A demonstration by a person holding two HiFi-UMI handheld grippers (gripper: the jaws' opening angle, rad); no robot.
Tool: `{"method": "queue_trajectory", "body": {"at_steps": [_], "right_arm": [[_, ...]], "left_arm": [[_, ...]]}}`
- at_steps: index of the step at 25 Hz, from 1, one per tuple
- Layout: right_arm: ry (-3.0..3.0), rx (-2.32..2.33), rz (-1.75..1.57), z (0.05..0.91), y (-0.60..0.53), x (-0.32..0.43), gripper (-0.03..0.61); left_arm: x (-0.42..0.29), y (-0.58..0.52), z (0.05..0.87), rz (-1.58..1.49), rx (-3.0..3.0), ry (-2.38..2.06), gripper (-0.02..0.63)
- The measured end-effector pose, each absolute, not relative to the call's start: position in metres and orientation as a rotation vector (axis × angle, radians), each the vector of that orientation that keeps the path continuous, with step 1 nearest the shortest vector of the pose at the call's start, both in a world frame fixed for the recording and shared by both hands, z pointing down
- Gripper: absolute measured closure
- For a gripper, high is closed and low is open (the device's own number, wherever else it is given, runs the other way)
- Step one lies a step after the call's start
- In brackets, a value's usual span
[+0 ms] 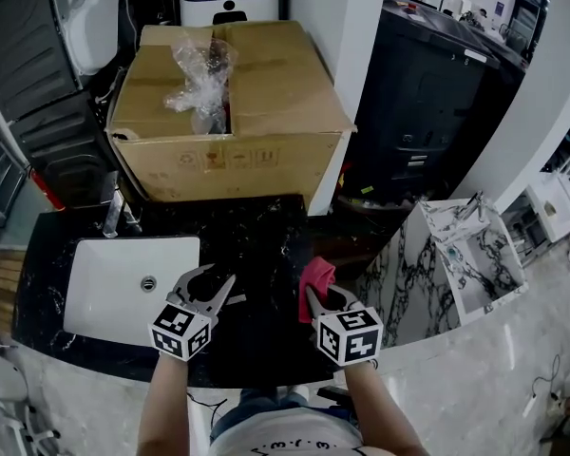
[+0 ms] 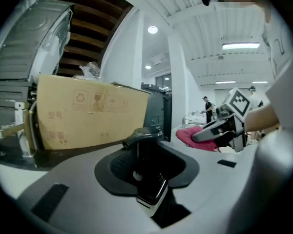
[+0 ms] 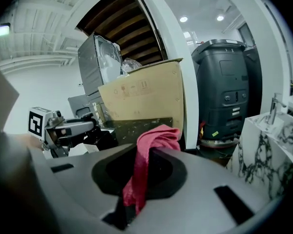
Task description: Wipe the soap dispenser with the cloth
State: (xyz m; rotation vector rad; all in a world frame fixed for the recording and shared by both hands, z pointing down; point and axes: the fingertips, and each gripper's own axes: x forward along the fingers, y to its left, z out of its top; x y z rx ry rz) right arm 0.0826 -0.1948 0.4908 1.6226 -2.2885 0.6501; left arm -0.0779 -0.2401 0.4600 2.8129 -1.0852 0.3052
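Left gripper view: my left tool clamps the soap dispenser; right tool grips the red cloth.

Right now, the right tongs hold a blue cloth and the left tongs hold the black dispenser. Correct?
Only the colour is wrong: the cloth is red, not blue, as the right gripper view shows. The right tongs hold it and the left tongs hold the black dispenser.

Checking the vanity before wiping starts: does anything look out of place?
Yes: a large brown cardboard box stands at the back of the black marble counter, behind the white sink, its top flaps ajar with crumpled clear plastic wrap poking out. Odd for a washstand.
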Motion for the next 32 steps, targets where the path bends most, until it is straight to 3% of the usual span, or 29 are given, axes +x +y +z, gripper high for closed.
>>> {"method": "queue_trajectory", "body": {"at_steps": [2,8,12,14,15,16,25,32], "right_arm": [[-2.298,1.609,0.646,0.49,-0.197,0.078,0.529],[-2.322,1.588,0.635,0.487,-0.202,0.068,0.529],[-2.331,1.578,0.632,0.486,-0.201,0.064,0.529],[-2.331,1.577,0.633,0.486,-0.2,0.065,0.529],[-2.33,1.579,0.635,0.486,-0.2,0.065,0.529],[-2.327,1.583,0.637,0.486,-0.199,0.066,0.529],[-2.368,1.554,0.64,0.481,-0.197,0.064,0.529],[-2.547,1.333,0.605,0.461,-0.193,0.012,0.529]], "left_arm": [[-0.088,-0.243,0.459,0.256,2.714,-1.235,0.486],[-0.087,-0.234,0.461,0.198,2.454,-1.646,0.385],[-0.092,-0.24,0.46,0.219,2.264,-1.923,0.388],[-0.098,-0.247,0.46,0.218,2.173,-1.982,0.434],[-0.099,-0.25,0.46,0.228,2.16,-1.98,0.49],[-0.098,-0.252,0.46,0.234,2.168,-1.956,0.498],[-0.082,-0.246,0.458,-0.258,2.29,-1.214,0.506],[-0.106,-0.245,0.47,-0.394,2.159,-1.155,0.508]]}}
